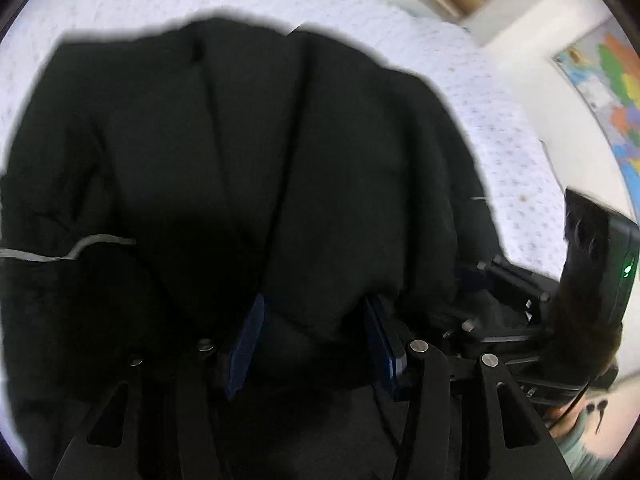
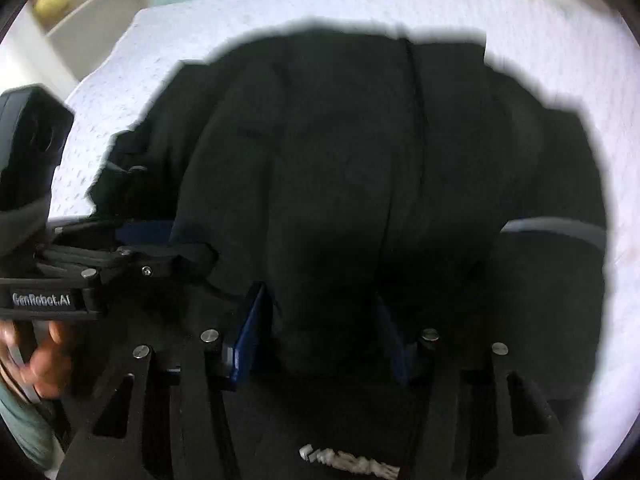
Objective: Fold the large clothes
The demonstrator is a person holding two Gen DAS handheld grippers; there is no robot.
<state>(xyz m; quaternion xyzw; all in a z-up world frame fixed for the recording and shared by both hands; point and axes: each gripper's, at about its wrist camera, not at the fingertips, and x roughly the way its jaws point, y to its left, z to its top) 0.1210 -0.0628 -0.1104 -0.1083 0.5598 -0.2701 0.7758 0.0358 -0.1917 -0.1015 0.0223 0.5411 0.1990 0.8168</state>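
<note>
A large black jacket (image 1: 248, 152) lies on a white dotted bedsheet (image 1: 500, 128) and fills both views; in the right wrist view the jacket (image 2: 360, 160) shows a centre seam and a grey band at its right. My left gripper (image 1: 314, 320) has its blue pads wide apart with a fold of the black fabric lying between them. My right gripper (image 2: 320, 320) stands the same way, pads apart with fabric bunched between. The right gripper also shows at the left view's right edge (image 1: 516, 308), and the left gripper at the right view's left edge (image 2: 132, 248).
The bedsheet (image 2: 540, 52) surrounds the jacket. A colourful wall map (image 1: 608, 92) hangs at the right. A white shelf (image 2: 88, 24) stands at the far left. A hand (image 2: 44, 356) grips the left tool's handle.
</note>
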